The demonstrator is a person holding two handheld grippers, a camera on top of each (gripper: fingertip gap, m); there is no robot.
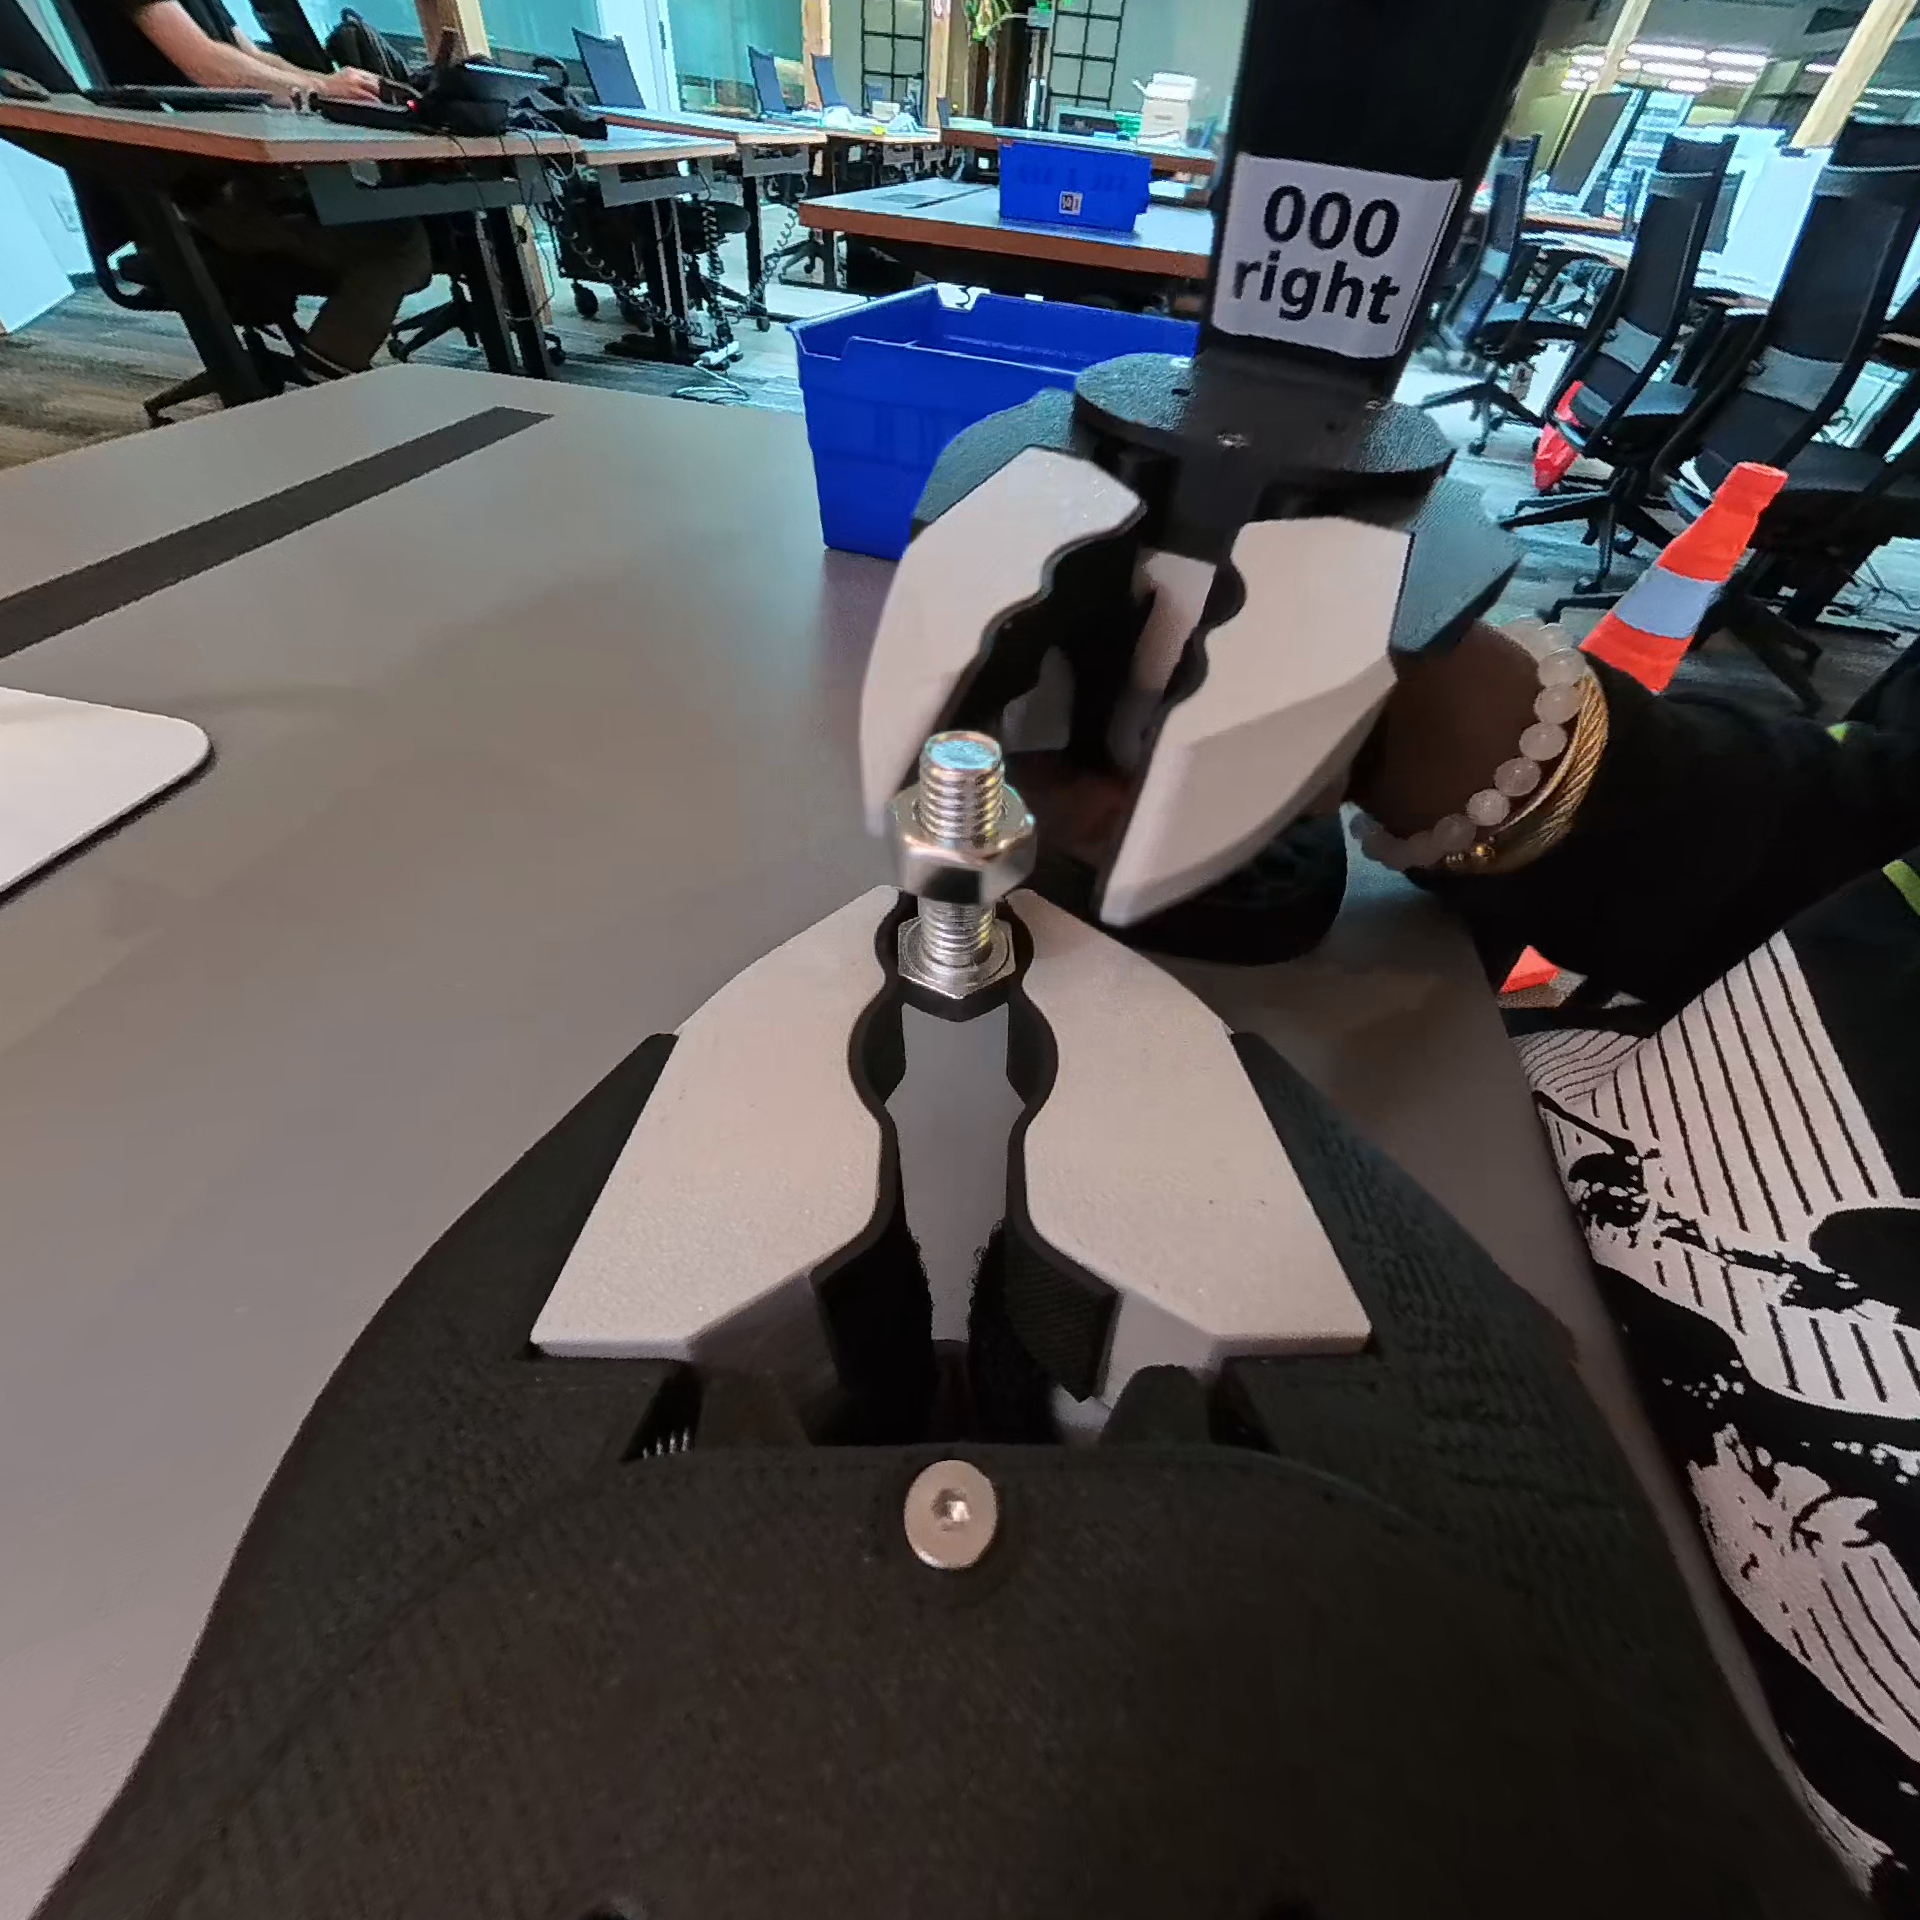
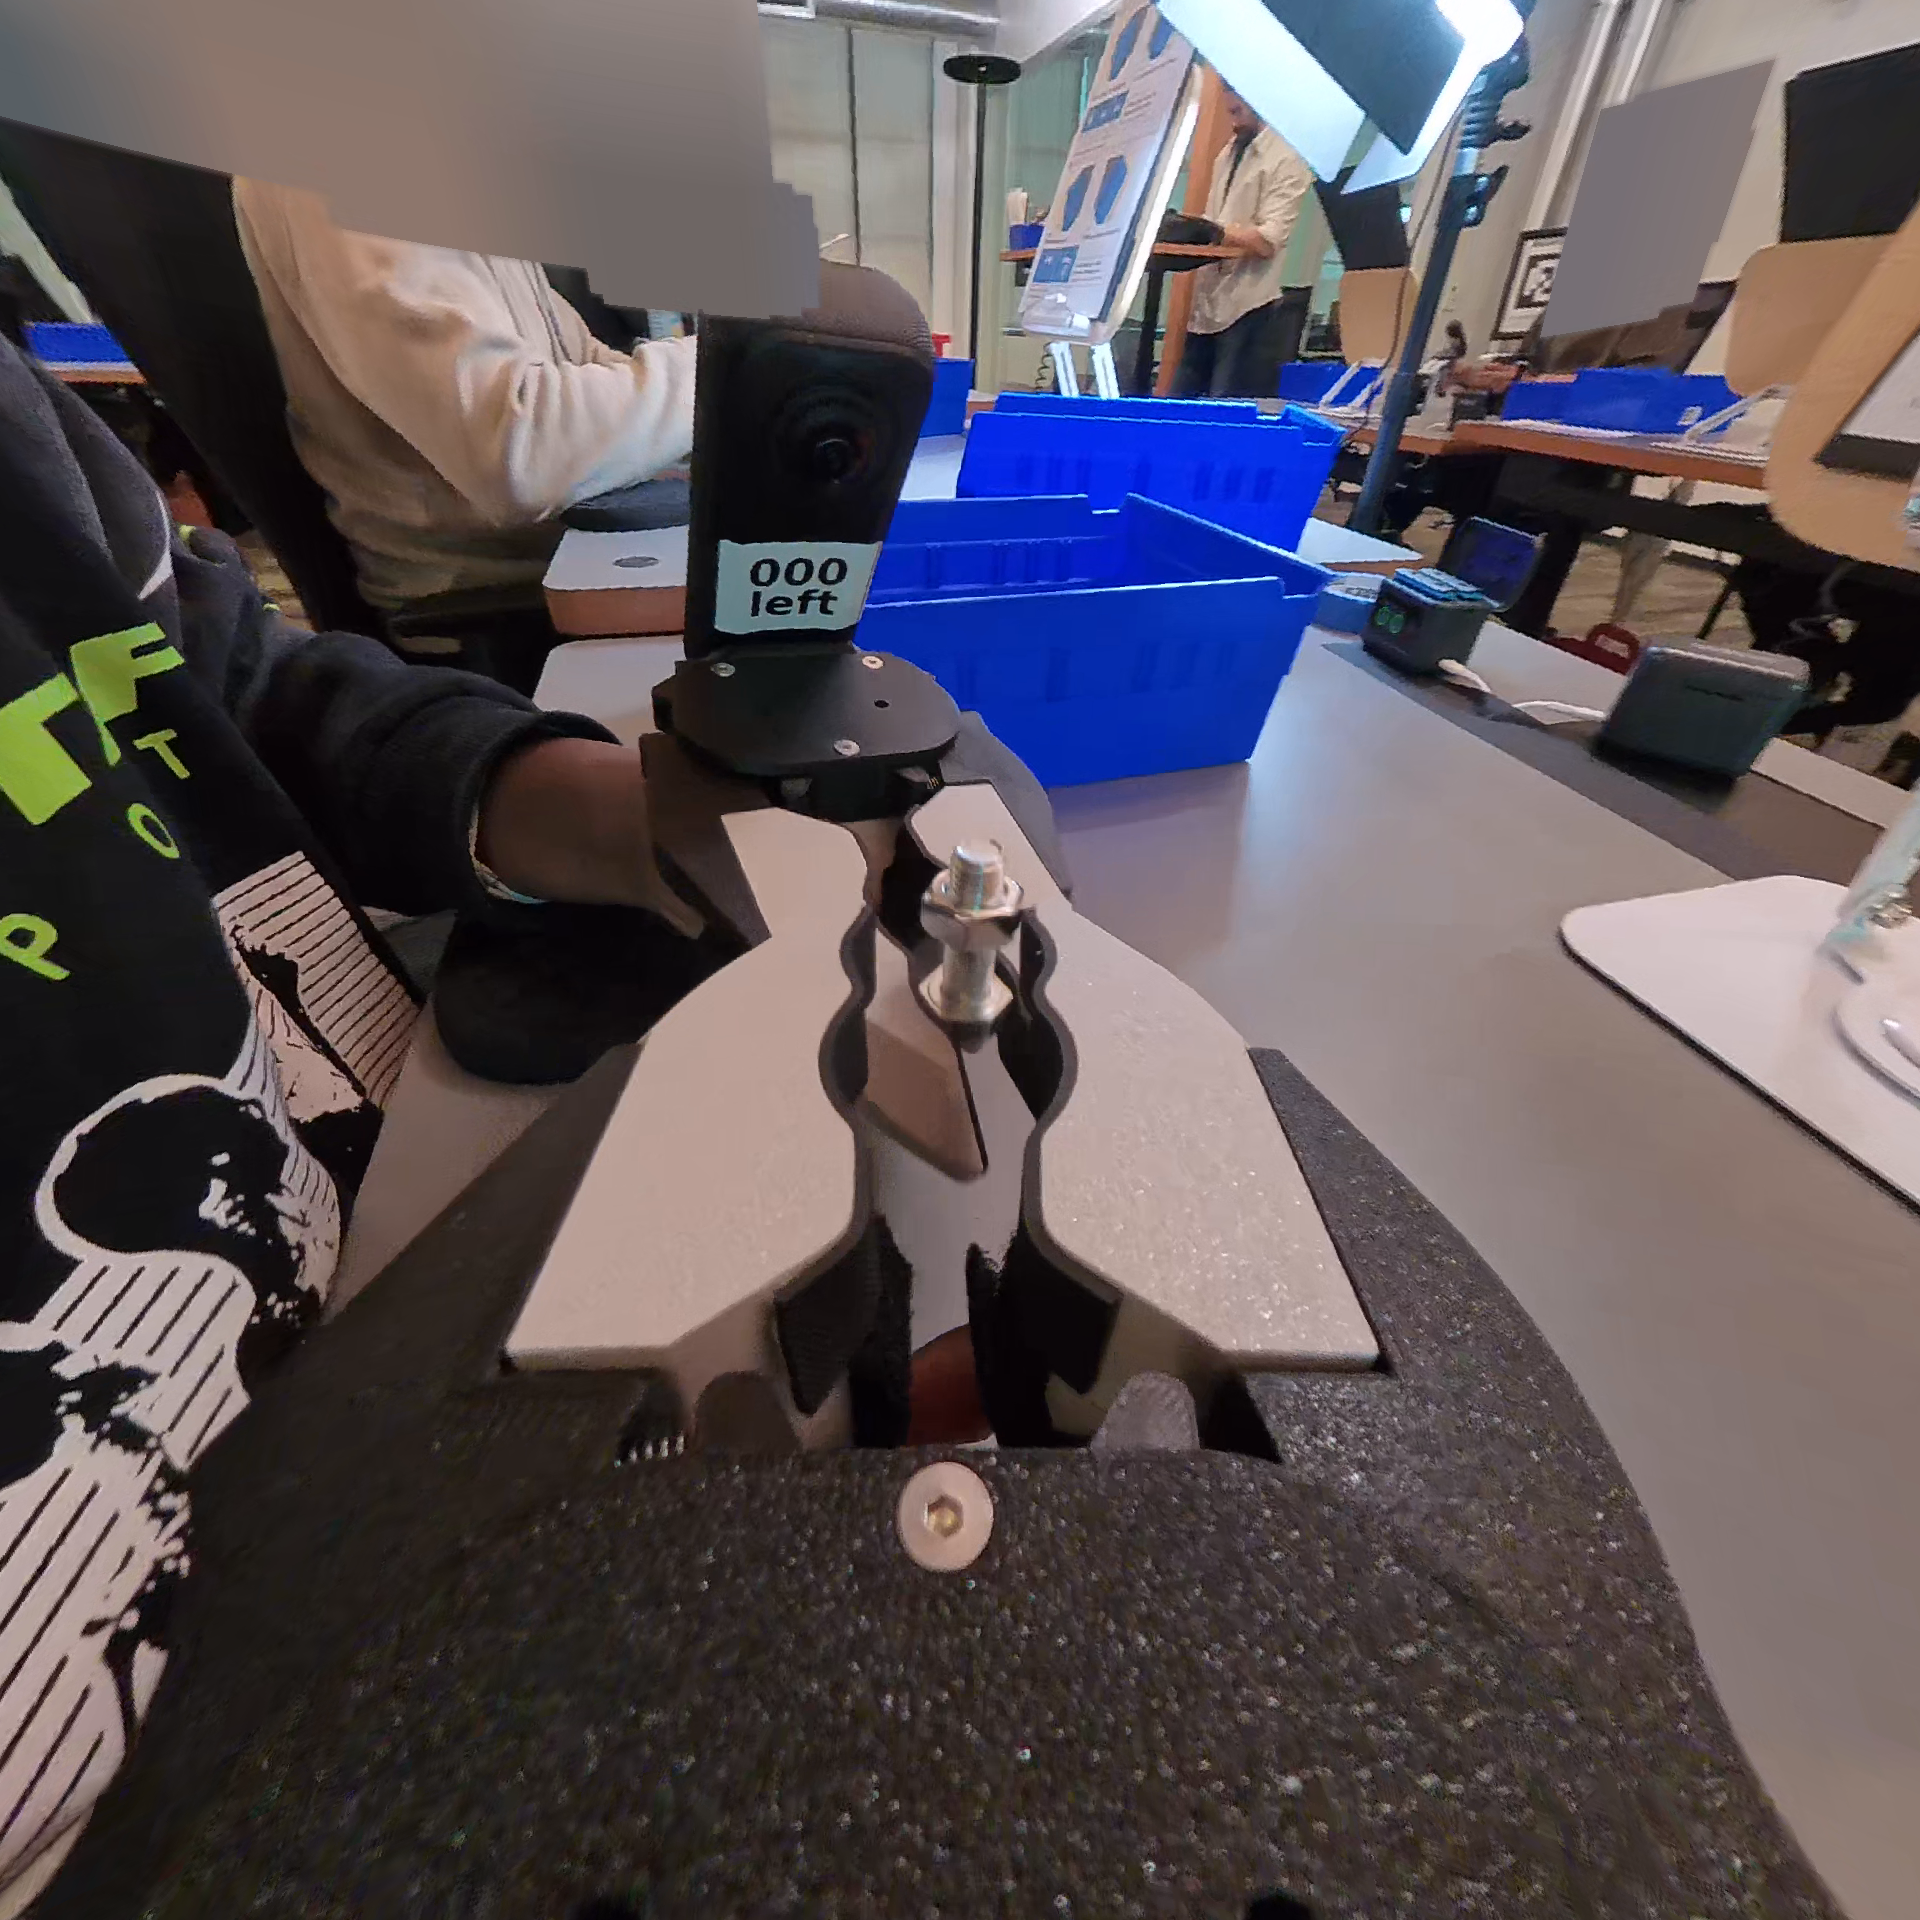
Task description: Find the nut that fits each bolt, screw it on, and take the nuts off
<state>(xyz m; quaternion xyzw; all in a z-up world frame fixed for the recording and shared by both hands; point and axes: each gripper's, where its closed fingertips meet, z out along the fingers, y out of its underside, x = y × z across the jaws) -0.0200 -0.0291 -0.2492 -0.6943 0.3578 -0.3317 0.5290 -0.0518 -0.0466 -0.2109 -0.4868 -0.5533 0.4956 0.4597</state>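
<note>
A silver bolt (image 1: 961, 774) stands upright, with its hex head (image 1: 951, 977) clamped between the tips of my left gripper (image 1: 954, 906). A hex nut (image 1: 961, 842) sits on the thread a little below the bolt's top end. My right gripper (image 1: 1003, 857) reaches in from the far side, jaws apart, one finger on each side of the nut. In the right wrist view the nut (image 2: 971, 914) and bolt head (image 2: 966, 1000) show between the tips of my right gripper (image 2: 951, 925). The left gripper (image 2: 966, 1023) holds the bolt from beyond it.
A grey table (image 1: 468, 831) lies under both grippers. A blue bin (image 1: 914, 416) stands at its far edge; it also shows in the right wrist view (image 2: 1091, 644). A white pad (image 2: 1766, 1018) and two small dark devices (image 2: 1704, 707) lie to the right. An orange cone (image 1: 1683, 582) stands on the floor. The left gripper's tips are roughly 5 cm from the right gripper's.
</note>
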